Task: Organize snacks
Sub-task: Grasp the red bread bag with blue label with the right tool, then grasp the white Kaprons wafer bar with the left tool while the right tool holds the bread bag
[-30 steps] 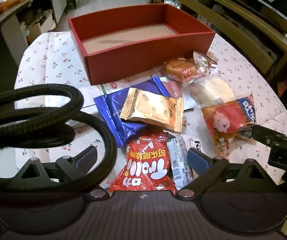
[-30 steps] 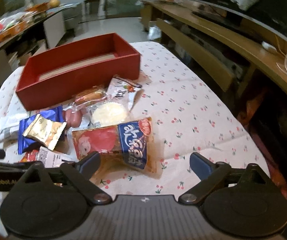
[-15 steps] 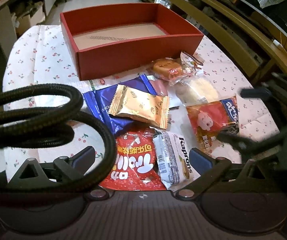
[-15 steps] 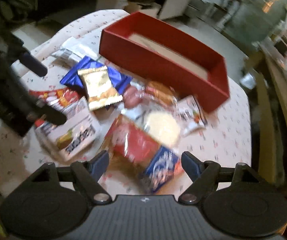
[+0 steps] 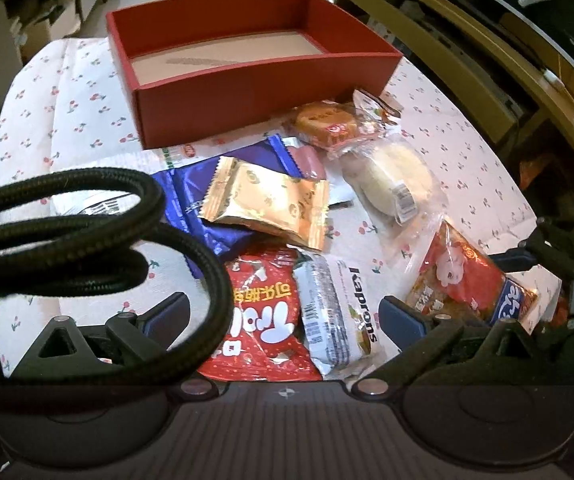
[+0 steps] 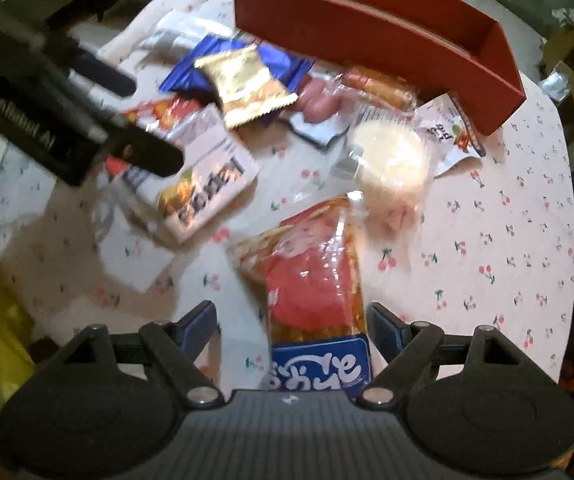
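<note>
Right gripper [image 6: 293, 326] sits low centre in its own view, jaws wide apart and straddling the blue end of the red-and-blue snack bag [image 6: 315, 280], not yet pinching it. Left gripper [image 5: 283, 316], bottom centre of the left wrist view, is likewise spread open above the red packet [image 5: 263, 320] and the white Kaprons bar [image 5: 341, 312], holding nothing.

Closing on that blue end would likely catch only loose film, so the bag could slip out or swing on the lift. Mid-frame, the clear-wrapped round cake [image 6: 387, 156] touches the bag's far end and may get dragged along. Left of it the other tool hangs over the same heap, so a sideways swing risks a knock. A black cable [image 5: 87, 232] loops across the left of the left wrist view and could snag.

Farther up, the gold sachet [image 6: 243, 84] lies on a blue wrapper [image 6: 191, 76]. At the top, the red box [image 6: 367, 24] stands empty; its near wall could clip a low-carried bag.
</note>
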The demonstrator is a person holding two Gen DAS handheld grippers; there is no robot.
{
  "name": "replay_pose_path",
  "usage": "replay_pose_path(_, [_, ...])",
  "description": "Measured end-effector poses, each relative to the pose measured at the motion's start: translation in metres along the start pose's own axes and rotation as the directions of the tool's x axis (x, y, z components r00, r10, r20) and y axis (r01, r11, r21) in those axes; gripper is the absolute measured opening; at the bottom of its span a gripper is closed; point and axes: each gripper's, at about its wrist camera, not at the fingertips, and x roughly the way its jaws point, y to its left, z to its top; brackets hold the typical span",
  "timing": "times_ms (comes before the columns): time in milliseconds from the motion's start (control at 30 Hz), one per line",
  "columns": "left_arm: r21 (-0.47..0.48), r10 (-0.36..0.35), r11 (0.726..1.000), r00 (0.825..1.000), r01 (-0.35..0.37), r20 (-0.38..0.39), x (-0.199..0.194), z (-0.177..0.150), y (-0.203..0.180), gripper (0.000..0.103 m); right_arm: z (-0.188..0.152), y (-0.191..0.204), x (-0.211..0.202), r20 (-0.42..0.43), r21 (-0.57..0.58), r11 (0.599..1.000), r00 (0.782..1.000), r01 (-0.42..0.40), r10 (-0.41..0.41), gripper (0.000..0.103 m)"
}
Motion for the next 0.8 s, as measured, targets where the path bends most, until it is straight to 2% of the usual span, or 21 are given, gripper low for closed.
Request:
replay_pose_path(167, [0.015,0.013,1.000,1.000,-0.014,0.014,-0.002,-0.001,-0.003,0.102,0.010,0.006,0.015,0.032,0.050,0.998,0.999,0.041,-0.042,0.085])
replay_pose_path(200, [0.019,0.018,1.000,1.000,-0.019,0.018,-0.003,-0.001,-0.003,0.102,0.011,0.003,0.013,0.040,0.090,0.995,0.998,0.039,-0.042,0.076])
replay_pose_path(233, [0.025,0.022,0.999,1.000,-0.023,0.022,-0.004,-0.002,-0.004,0.102,0.010,-0.001,0.010,0.037,0.127,0.992,0.999,0.023,-0.028,0.056])
replay_pose_path(267, [0.035,0.029,0.999,0.999,-0.029,0.026,-0.005,-0.002,-0.005,0.102,0.008,-0.007,0.008,0.033,0.172,0.985,0.999,0.015,-0.021,0.044])
replay_pose_path(400, [0.110,0.039,0.993,0.999,-0.042,0.029,-0.008,-0.004,-0.020,0.102,-0.005,-0.028,0.006,0.047,0.317,0.948,0.999,-0.002,-0.013,0.039])
replay_pose_path(567, [0.232,0.087,0.969,0.996,-0.089,0.021,0.000,-0.007,-0.055,0.099,-0.010,-0.045,-0.011,0.140,0.412,0.910,0.990,-0.040,-0.020,0.038])
replay_pose_path(700, [0.224,0.149,0.966,0.987,-0.131,-0.065,0.024,-0.003,-0.065,0.088,-0.009,-0.060,-0.025,0.214,0.463,0.882,0.977,-0.084,-0.019,0.038])
replay_pose_path(800, [0.208,0.218,0.958,0.972,-0.196,-0.086,0.041,0.002,-0.071,0.090,-0.015,-0.068,-0.034,0.239,0.483,0.870,0.971,-0.096,-0.026,0.038])
